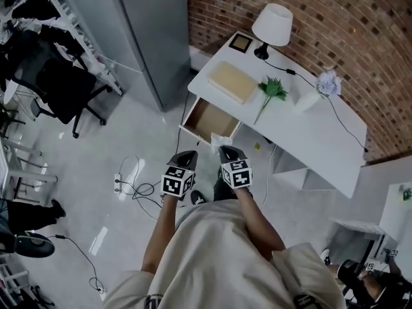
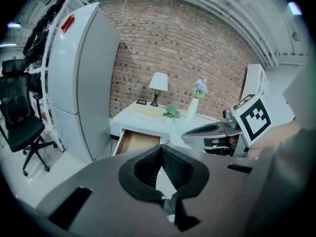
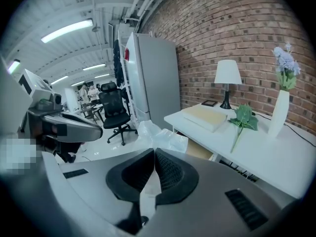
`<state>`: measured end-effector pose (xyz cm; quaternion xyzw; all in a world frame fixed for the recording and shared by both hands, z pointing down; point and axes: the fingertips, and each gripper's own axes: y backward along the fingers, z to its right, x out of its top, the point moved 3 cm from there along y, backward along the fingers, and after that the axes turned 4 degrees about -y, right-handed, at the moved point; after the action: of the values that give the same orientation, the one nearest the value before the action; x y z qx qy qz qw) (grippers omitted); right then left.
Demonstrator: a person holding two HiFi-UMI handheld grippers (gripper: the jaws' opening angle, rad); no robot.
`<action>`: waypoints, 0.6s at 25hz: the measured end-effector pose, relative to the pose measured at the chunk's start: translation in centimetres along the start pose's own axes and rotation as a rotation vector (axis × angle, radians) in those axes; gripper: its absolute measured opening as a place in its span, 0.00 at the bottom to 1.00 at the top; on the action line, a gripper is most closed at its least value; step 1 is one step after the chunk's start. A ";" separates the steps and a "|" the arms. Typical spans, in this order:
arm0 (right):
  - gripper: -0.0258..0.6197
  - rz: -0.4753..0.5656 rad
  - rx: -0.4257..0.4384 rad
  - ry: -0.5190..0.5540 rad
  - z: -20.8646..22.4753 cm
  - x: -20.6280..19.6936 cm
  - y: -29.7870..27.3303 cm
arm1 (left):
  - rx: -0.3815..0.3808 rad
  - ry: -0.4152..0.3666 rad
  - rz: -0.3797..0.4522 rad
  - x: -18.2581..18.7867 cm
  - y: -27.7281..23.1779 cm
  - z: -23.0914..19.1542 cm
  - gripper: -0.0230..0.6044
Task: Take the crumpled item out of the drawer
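Note:
A crumpled white plastic item hangs out in front of the open wooden drawer, clear of it. My right gripper is shut on it; in the right gripper view the crumpled item bunches just beyond the closed tips of my right gripper. To its left, my left gripper is held level with it, shut and empty. In the left gripper view the pads of my left gripper meet, with the drawer ahead and the right gripper alongside.
The white desk carries a lamp, a beige book, a green sprig and a vase of flowers. A grey cabinet stands left of it. An office chair and floor cables lie further left.

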<state>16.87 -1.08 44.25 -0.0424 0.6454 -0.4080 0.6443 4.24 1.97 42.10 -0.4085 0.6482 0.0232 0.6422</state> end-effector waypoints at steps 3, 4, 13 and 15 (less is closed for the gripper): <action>0.09 -0.002 0.005 0.006 -0.5 0.1 -0.1 | 0.009 0.014 0.004 -0.2 0.4 -0.6 0.06; 0.09 0.000 0.007 0.008 -0.7 0.1 0.0 | 0.013 0.022 0.006 -0.3 0.5 -0.8 0.06; 0.09 0.007 0.043 -0.004 -1.4 0.4 -0.4 | 0.015 0.029 0.009 -0.1 0.6 -1.4 0.06; 0.09 0.014 0.039 -0.010 -1.1 0.6 -0.4 | 0.014 0.030 0.009 -0.1 0.5 -1.6 0.06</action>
<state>15.60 -1.18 43.84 -0.0277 0.6344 -0.4158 0.6511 2.66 1.48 42.19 -0.4014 0.6596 0.0154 0.6352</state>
